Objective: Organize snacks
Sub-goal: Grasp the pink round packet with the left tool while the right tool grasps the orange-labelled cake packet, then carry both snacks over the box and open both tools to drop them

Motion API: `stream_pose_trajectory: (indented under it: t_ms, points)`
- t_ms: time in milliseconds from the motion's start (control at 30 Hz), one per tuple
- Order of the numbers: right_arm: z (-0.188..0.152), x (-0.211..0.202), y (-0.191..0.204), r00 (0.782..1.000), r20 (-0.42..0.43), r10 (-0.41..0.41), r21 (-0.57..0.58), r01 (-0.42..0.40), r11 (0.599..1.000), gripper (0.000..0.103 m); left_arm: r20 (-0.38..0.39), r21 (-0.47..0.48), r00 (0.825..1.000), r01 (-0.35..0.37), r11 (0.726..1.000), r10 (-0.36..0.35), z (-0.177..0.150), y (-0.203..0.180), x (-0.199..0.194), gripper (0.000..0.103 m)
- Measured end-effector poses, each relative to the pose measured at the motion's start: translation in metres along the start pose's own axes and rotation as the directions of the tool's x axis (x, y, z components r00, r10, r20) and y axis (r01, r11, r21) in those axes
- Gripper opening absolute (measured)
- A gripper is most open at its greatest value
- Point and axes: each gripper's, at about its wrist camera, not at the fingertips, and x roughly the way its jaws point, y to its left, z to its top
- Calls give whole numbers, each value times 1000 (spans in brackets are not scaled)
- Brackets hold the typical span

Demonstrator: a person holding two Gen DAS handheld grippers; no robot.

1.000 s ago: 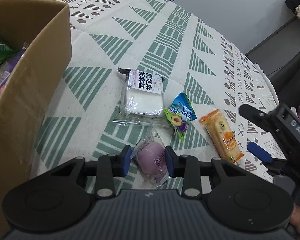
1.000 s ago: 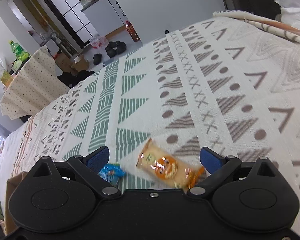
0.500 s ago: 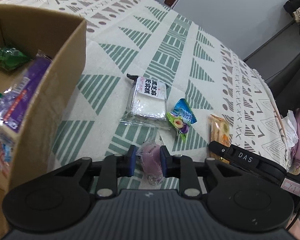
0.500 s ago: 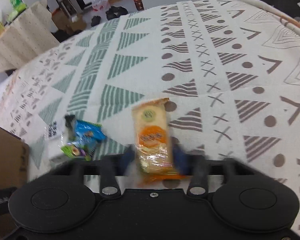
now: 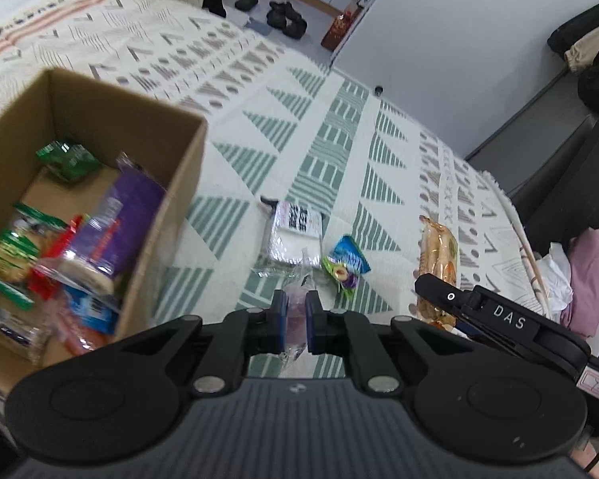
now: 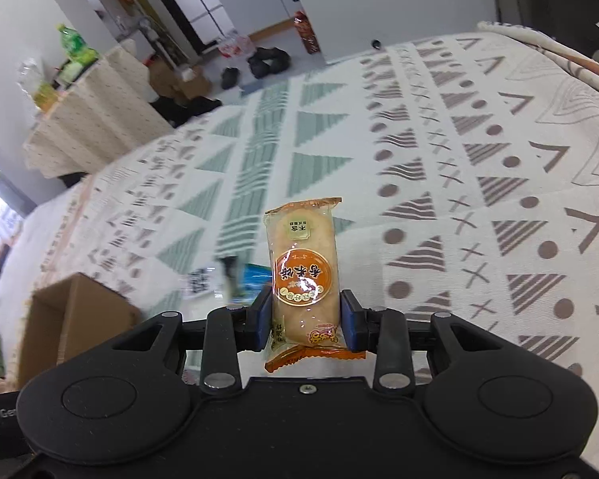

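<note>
Purple snack [image 5: 295, 311] pinched in left tongs [image 5: 295, 321], orange rice cracker [image 6: 304, 275] clamped in right tongs [image 6: 305, 321]

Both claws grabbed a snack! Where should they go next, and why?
Probably over the cardboard box to drop them in. The left gripper pinches the purple snack, the right gripper clamps the orange rice cracker, both are lifted, and the box already holds other snacks.

White capitals "DAS" stand on the black arm of the right gripper [image 5: 449, 311]. The clear orange-ended rice cracker packet [image 6: 304, 275] carries Chinese characters "香米饼" in its round orange seal, seen upside down. The flat white cake packet [image 5: 295, 235] bears black characters, too blurred to read.
</note>
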Motion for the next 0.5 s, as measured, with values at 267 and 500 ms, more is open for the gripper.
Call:
stream_pose_trajectory:
  t_ms: [267,500]
  points:
    - [-2,-17,31,995,38,96,-38,-95,995,34,85,-4,996,-10,1000,10,12,9,-41,8]
    - [-8,-25,60,986,47,161,-72,-157,985,34,161,-22,986,-29,999,32,26,26,-74,8]
